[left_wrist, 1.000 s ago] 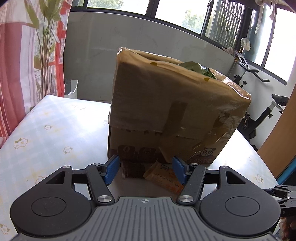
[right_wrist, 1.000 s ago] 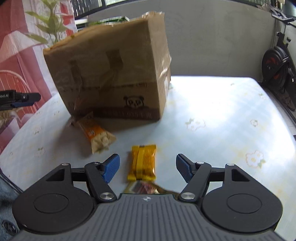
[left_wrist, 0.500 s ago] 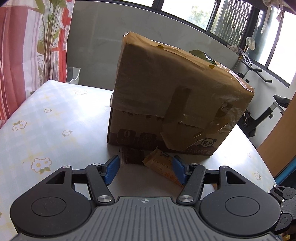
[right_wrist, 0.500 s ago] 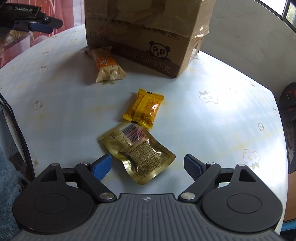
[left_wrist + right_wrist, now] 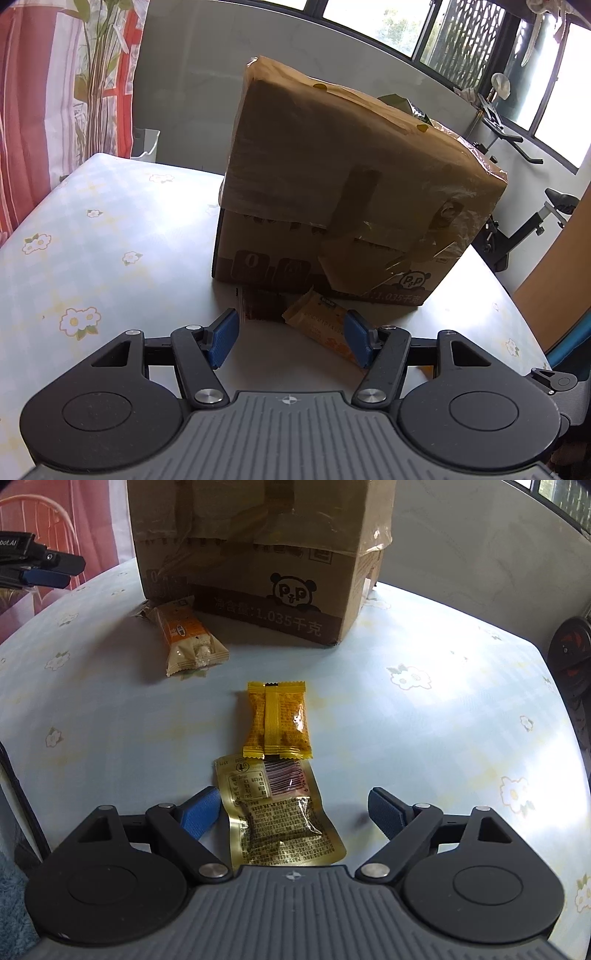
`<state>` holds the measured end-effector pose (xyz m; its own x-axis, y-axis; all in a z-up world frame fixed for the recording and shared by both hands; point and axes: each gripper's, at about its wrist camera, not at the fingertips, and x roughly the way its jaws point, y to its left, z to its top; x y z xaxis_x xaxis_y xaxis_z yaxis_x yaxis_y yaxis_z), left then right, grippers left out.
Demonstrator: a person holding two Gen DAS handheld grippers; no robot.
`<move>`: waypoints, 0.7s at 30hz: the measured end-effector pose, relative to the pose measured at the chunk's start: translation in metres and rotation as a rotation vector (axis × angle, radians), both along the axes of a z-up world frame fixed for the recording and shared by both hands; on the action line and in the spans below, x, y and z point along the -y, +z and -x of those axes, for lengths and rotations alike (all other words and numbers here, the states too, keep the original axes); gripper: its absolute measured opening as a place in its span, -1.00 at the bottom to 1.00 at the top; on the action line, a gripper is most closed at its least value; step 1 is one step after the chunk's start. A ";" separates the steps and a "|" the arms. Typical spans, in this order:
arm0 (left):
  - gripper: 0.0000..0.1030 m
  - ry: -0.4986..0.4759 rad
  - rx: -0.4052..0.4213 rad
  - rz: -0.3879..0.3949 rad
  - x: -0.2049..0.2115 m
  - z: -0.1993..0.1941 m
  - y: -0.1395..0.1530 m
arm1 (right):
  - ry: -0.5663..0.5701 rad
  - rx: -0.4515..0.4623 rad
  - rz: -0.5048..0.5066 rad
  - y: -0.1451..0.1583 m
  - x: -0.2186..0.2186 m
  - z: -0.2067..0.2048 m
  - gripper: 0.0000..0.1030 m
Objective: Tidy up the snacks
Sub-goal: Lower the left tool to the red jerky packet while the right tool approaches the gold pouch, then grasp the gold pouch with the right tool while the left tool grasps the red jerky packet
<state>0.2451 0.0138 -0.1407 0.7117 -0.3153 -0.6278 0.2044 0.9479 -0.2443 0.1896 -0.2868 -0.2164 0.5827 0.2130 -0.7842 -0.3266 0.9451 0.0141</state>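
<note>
A taped cardboard box [image 5: 258, 554] stands on the flowered table [image 5: 443, 720]. In front of it lie an orange-and-white snack bar [image 5: 188, 638], a yellow packet [image 5: 277, 720] and a gold foil packet [image 5: 280, 812]. My right gripper [image 5: 293, 808] hangs low over the gold packet, which lies between its fingers; the jaws are closing and the pads are clear of it. My left gripper [image 5: 290, 339] is held open and empty before the box [image 5: 351, 184], just short of the orange bar [image 5: 317, 321] and a dark brown packet [image 5: 258, 304].
The left gripper also shows at the top left of the right wrist view. An exercise bike [image 5: 535, 229] stands beyond the table's right side. A red curtain [image 5: 55, 92] and a white bin [image 5: 146, 144] are at the far left.
The right gripper has sunk toward the gold packet and rolled, so the packets now line up straight ahead; its jaws stand wider than a second ago. The left gripper has barely shifted.
</note>
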 end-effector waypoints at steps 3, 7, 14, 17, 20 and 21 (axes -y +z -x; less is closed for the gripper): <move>0.27 0.000 -0.010 0.002 0.000 -0.001 -0.002 | -0.001 -0.003 -0.030 0.002 0.000 0.008 0.45; 0.27 -0.012 -0.018 0.000 0.004 -0.001 -0.004 | -0.005 0.009 -0.040 0.003 -0.002 0.016 0.26; 0.27 -0.004 -0.028 0.004 0.003 0.000 -0.006 | 0.011 0.013 -0.055 0.004 -0.006 0.019 0.06; 0.27 -0.004 -0.027 0.003 0.002 0.001 -0.005 | 0.026 0.014 -0.084 0.005 -0.008 0.019 -0.03; 0.27 0.002 -0.027 0.003 0.001 0.001 -0.005 | 0.046 0.024 -0.102 0.008 -0.014 0.020 -0.04; 0.27 0.006 -0.029 0.002 0.001 0.001 -0.005 | 0.049 0.027 -0.117 0.010 -0.014 0.021 -0.04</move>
